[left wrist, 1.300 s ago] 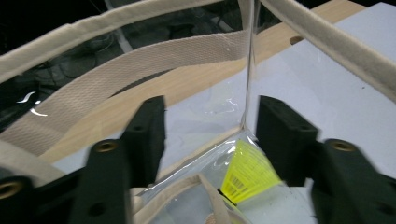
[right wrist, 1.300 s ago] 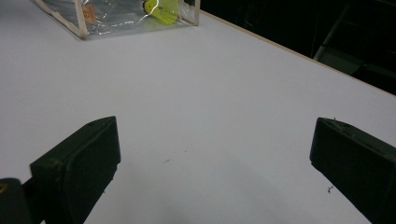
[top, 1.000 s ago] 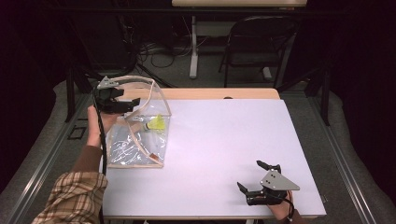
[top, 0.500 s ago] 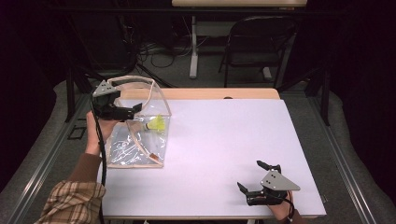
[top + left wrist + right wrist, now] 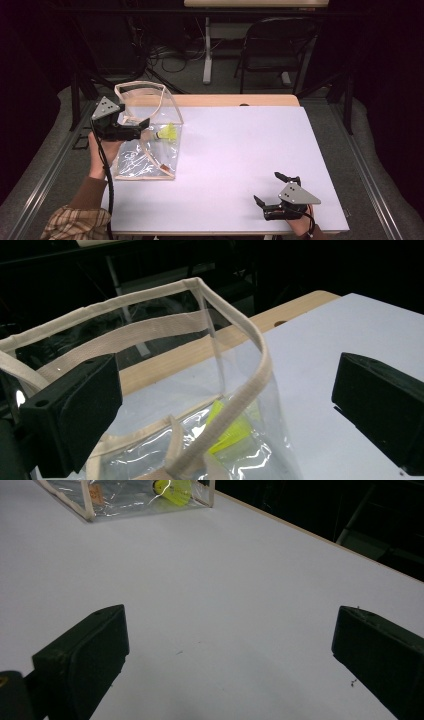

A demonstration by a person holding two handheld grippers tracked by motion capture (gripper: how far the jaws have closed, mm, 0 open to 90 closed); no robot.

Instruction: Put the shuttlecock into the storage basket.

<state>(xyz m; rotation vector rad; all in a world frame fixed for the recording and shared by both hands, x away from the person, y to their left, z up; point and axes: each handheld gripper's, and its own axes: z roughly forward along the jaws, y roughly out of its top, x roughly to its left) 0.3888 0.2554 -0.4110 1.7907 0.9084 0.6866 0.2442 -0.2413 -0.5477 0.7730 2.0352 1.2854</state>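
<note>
On table: clear cream-trimmed bag [image 5: 150, 145]

Left of centre in the high view: clear plastic bag [image 5: 145, 150] with cream fabric trim and cream strap; inside it, a neon yellow-green shuttlecock [image 5: 168, 133]. White desk [image 5: 240, 150] with a pale wood strip at its far edge. Black tongs, left [image 5: 142, 127] and right [image 5: 274, 189], each topped by a grey plate. Lower left: plaid sleeve [image 5: 75, 227] in tan, brown and white.
</note>
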